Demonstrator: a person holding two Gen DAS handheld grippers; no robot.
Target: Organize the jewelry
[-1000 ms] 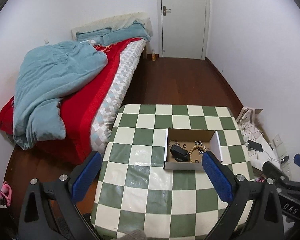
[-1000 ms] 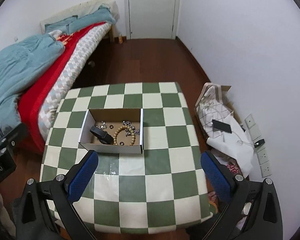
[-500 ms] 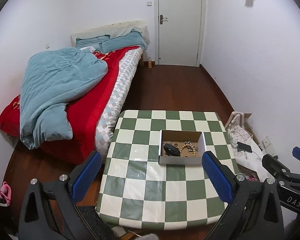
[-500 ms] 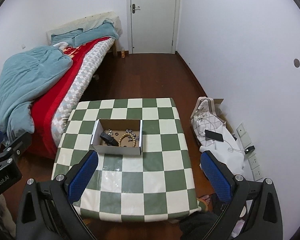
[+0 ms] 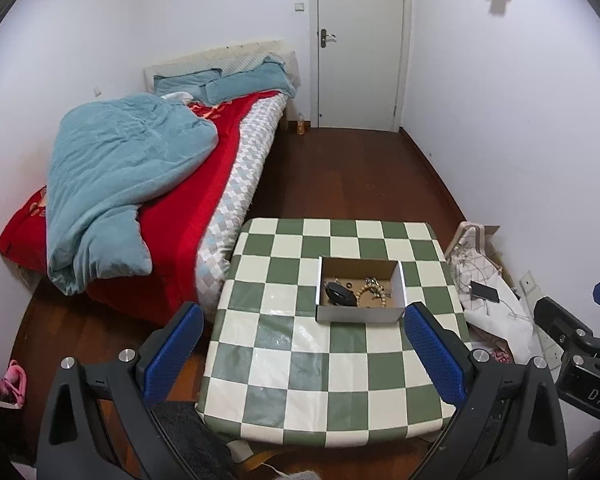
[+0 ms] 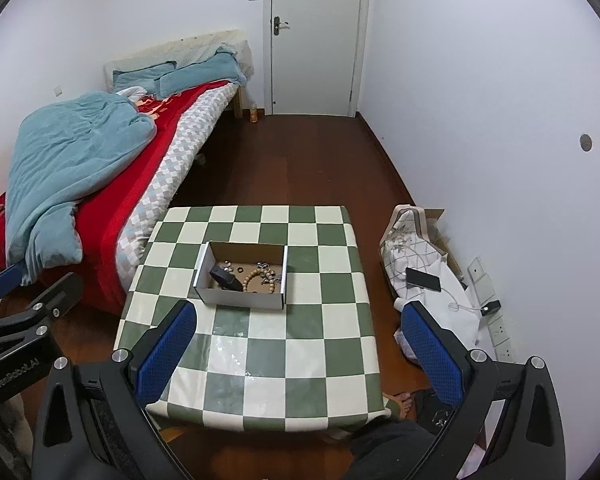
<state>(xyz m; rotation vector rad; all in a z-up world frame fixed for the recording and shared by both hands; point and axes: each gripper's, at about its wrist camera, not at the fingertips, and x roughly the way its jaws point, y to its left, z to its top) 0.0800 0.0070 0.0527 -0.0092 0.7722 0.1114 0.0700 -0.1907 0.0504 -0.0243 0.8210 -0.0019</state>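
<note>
Currently both high above checkered table (image 5: pixel 300 360), well apart from cardboard box (image 6: pixel 242 298). Left gripper (image 5: pixel 304 354): jaws spread wide, holding nothing. Right gripper (image 6: pixel 298 352): same, spread, holding nothing. Inside box: wooden bead bracelet (image 6: pixel 260 280) mid-right, black pouch-like item (image 6: pixel 225 278) left, small rings (image 6: pixel 230 267) and metal bits near back wall. Phone (image 6: pixel 422 279) on bag by wall.
</note>
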